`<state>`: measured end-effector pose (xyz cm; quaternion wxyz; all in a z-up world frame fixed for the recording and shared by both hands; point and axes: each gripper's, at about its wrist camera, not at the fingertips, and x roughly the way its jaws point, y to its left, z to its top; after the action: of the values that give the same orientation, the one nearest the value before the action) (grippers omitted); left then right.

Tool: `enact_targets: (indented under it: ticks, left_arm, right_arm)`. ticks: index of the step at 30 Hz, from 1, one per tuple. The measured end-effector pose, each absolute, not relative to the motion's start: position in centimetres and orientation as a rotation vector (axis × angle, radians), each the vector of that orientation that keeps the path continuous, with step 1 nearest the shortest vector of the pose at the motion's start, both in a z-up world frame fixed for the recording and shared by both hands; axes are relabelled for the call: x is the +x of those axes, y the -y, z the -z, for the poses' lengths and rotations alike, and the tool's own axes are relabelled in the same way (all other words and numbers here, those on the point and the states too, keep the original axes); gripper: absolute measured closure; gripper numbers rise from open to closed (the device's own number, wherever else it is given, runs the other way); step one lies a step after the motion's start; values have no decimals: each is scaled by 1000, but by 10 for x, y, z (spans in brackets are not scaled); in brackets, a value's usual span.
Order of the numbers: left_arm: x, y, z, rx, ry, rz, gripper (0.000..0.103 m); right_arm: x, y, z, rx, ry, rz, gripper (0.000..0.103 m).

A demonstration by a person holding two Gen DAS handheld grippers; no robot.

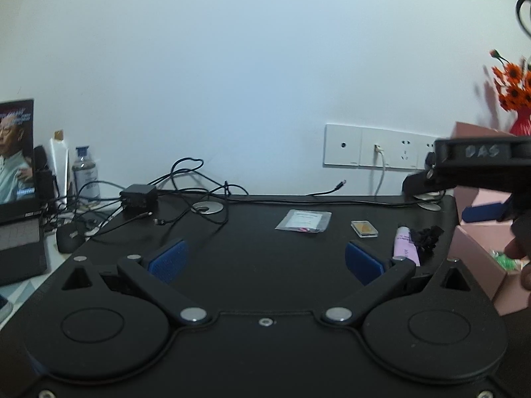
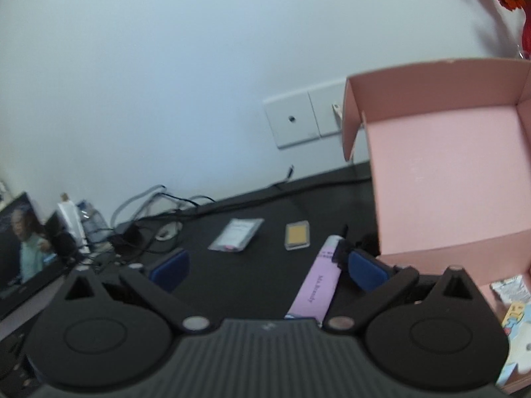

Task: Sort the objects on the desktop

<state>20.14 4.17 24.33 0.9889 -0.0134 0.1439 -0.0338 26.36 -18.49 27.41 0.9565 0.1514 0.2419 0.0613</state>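
On the black desk (image 1: 259,232) lie a clear sachet (image 1: 303,221), a small yellow case (image 1: 364,228), a pink tube (image 1: 405,244) and a black scrunchie (image 1: 426,236). My left gripper (image 1: 265,262) is open and empty, low over the desk in front of them. My right gripper (image 2: 268,267) is open and empty, above the pink tube (image 2: 317,282), beside the open pink box (image 2: 448,172). The sachet (image 2: 236,234) and yellow case (image 2: 297,234) lie ahead of it. The right gripper also shows at the left wrist view's right edge (image 1: 484,210).
The pink box holds snack packets (image 2: 512,301). Tangled cables and a black adapter (image 1: 137,195) lie at the back left, with a laptop (image 1: 16,179), a bottle (image 1: 85,172) and a mouse (image 1: 68,238). Wall sockets (image 1: 375,147) and a red vase of orange flowers (image 1: 514,99) stand behind.
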Motion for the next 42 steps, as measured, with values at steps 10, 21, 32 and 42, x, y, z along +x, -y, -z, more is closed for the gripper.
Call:
enact_targets:
  ticks: [10,21,32,42]
  left_arm:
    - [200,-49,-244,-66,-283,53,0]
    - [207,-73,-242,-205,-308,20,0]
    - [209,-79,-242,-232,-320,0,0]
    - [211,-74,-242,-208,-325,9,0]
  right_arm:
    - [290,171,-254,204,-591,-35,1]
    - [299,141,-240,125,-584,75,1]
    - [313,98,-234,8,-588,46,1]
    - [339,103,-221,114,-665,105,12]
